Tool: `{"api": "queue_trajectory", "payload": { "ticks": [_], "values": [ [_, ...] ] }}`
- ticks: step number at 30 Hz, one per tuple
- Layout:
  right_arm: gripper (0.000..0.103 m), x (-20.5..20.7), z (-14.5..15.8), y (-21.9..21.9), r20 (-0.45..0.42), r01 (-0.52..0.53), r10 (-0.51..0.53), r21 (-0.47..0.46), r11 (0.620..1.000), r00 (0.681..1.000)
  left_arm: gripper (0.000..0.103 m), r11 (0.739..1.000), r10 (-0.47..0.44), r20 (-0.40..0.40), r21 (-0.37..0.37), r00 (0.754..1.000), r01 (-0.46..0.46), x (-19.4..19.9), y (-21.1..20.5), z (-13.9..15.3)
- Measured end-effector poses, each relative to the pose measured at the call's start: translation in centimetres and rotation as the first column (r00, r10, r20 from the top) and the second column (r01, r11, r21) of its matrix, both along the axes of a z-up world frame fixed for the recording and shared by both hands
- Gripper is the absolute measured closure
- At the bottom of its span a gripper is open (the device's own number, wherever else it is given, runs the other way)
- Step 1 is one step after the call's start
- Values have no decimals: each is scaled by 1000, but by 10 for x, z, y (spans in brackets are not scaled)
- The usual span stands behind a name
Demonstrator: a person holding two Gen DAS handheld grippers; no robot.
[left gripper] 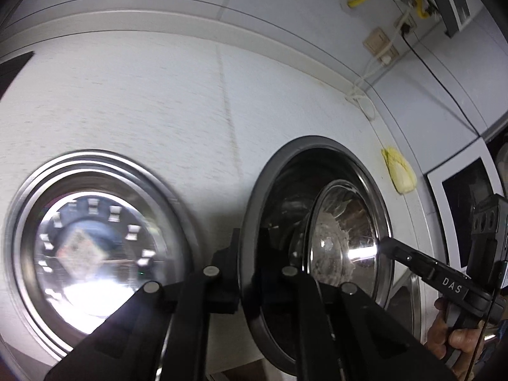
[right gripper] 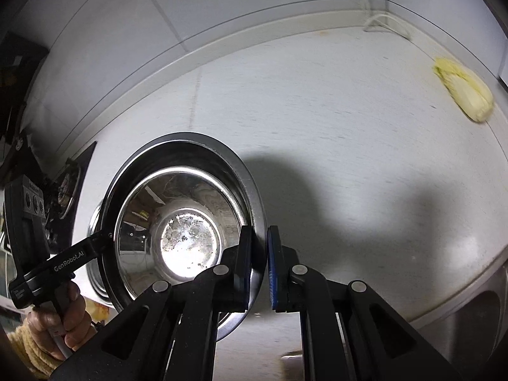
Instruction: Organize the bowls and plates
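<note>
- The matte black left gripper (left gripper: 249, 263) has two angular linkage arms, each with round silver-grey pivot pins.
- From the right wrist view, its long black side bar carries white "GenRobot.AI" lettering, and a black boxy camera housing with three round sockets (right gripper: 31, 203) stands just above that lettering.
- The bare-skinned left hand (right gripper: 60, 317) shows below the lettering, with a knitted pale-yellow sleeve cuff (right gripper: 27, 346) at its wrist.
- The matte black right gripper (right gripper: 258, 266) has blue ribbed pads (right gripper: 272, 273) and the same silver pins.
- Its side bar reads "DAS" in white; a bare right hand (left gripper: 457, 333) shows below that marking.
</note>
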State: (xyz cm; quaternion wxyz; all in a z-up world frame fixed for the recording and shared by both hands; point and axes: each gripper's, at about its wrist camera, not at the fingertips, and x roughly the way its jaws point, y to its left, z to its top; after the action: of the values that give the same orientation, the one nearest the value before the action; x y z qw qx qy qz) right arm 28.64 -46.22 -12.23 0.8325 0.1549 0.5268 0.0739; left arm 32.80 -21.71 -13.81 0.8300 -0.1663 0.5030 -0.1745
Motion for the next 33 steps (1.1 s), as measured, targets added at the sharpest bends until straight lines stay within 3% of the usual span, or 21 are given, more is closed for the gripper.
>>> {"api": "queue_trajectory", "payload": {
  "ticks": [10, 19, 26, 33],
  "values": [
    [94, 22, -1, 93, 2, -134, 134, 29, 991, 991, 95, 991, 133, 4, 29, 991, -133, -12, 118, 0],
    [94, 23, -20, 157, -51, -193, 195, 49, 980, 979, 95, 985, 169, -49, 43, 984, -167, -21, 186, -27],
    [94, 21, -31, 170, -85, -191, 195, 50, 980, 977, 95, 985, 170, -100, 35, 980, -167, -21, 202, -49],
    [94, 20, -32, 172, -91, -174, 178, 49, 984, 980, 95, 988, 153, -104, 28, 983, -151, -18, 196, -52]
  ]
}}
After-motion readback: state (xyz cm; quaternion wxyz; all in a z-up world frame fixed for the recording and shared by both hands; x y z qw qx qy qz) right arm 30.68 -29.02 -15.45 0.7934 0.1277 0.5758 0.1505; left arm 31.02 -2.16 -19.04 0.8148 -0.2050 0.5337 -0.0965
